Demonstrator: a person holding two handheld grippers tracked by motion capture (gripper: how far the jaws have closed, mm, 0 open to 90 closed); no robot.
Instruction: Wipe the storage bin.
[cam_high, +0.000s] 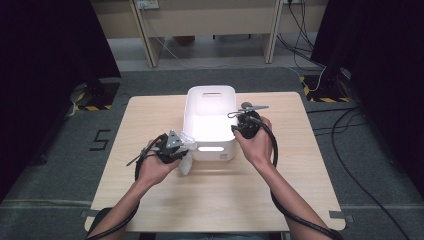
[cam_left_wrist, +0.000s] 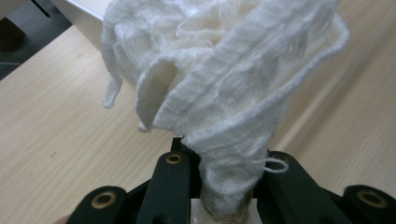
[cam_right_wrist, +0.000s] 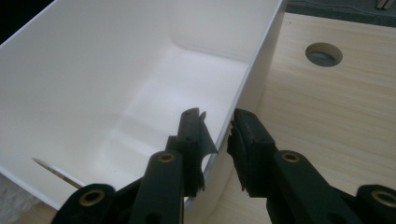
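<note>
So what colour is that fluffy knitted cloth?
White. The ribbed knitted cloth shows best in the left gripper view.

A white bin (cam_high: 210, 131) sits on the wooden table (cam_high: 220, 185).

on the pale wooden table (cam_high: 220, 185), the left gripper (cam_high: 176, 146) holds a crumpled white knitted cloth (cam_high: 186, 159) beside the white plastic rectangular bin (cam_high: 210, 125); the right gripper (cam_high: 243, 125) sits at the bin's right wall.

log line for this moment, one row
left gripper: shut on white knitted cloth, beside bin | right gripper: jaws astride white plastic bin's right wall | bin: empty, on wooden table
</note>
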